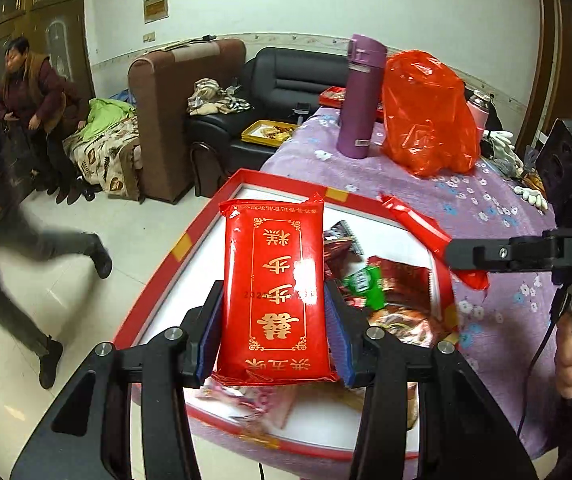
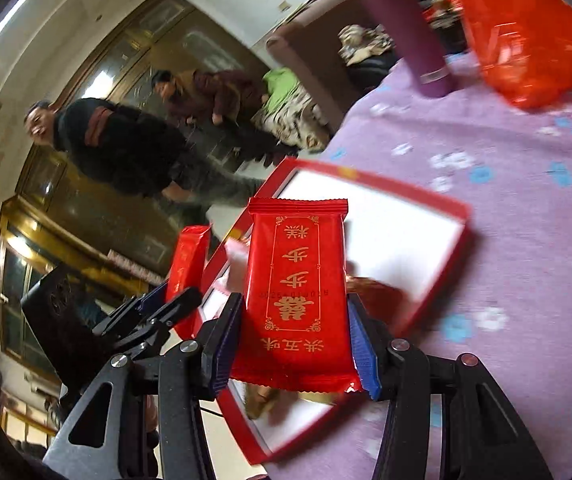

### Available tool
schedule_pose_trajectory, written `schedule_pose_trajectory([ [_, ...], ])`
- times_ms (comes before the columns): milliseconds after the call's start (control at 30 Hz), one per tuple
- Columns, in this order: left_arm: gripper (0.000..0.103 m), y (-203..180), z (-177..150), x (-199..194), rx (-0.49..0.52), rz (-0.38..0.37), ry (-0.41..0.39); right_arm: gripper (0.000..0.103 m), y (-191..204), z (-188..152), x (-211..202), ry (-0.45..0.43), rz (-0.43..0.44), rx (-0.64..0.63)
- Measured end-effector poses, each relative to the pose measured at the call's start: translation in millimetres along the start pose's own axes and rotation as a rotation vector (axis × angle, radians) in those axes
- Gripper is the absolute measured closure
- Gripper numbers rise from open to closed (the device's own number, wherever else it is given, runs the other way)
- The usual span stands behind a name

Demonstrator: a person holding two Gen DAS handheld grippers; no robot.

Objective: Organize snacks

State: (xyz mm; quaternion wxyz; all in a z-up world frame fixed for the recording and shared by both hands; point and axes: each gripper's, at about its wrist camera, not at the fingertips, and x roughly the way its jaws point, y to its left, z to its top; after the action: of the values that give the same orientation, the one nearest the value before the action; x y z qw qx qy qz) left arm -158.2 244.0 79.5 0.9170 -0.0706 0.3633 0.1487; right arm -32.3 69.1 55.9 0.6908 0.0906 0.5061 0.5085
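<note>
Both hands loaded over the red box!
Left gripper [image 1: 274, 308] pinches one red packet [image 1: 273, 288], right gripper [image 2: 292, 344] another red packet [image 2: 296, 296]; slick wrappers could slip, missing the near red box [image 1: 206, 220].

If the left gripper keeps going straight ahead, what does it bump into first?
Probably the white floor of the red box, past the snack pile. The left gripper already holds a red packet, which would touch first. Depth is hard to judge.

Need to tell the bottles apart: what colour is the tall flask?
Purple flask, clearest in the left wrist view.
</note>
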Motion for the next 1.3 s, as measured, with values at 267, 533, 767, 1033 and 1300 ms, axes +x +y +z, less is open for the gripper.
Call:
schedule_pose_trajectory([
  [267,0.058,9,0,19,-0.001,-0.014,0.037,0.057,29,-1,37,0.042,-0.028,-0.045],
  [533,0.058,4,3,26,0.048,-0.025,0.044,0.056,33,-4,38,0.021,-0.088,-0.076],
  [767,0.027,-4,7,14,0.106,0.148,-0.033,0.056,2,-1,13,-0.040,-0.107,-0.003],
  [1033,0.019,-21,11,3,0.154,0.261,-0.076,0.045,-51,-7,-42,-0.145,-0.174,0.112],
  [1300,0.019,-38,13,-3,0.160,0.291,-0.077,0.038,-109,-36,-105,-0.240,-0.280,0.232],
])
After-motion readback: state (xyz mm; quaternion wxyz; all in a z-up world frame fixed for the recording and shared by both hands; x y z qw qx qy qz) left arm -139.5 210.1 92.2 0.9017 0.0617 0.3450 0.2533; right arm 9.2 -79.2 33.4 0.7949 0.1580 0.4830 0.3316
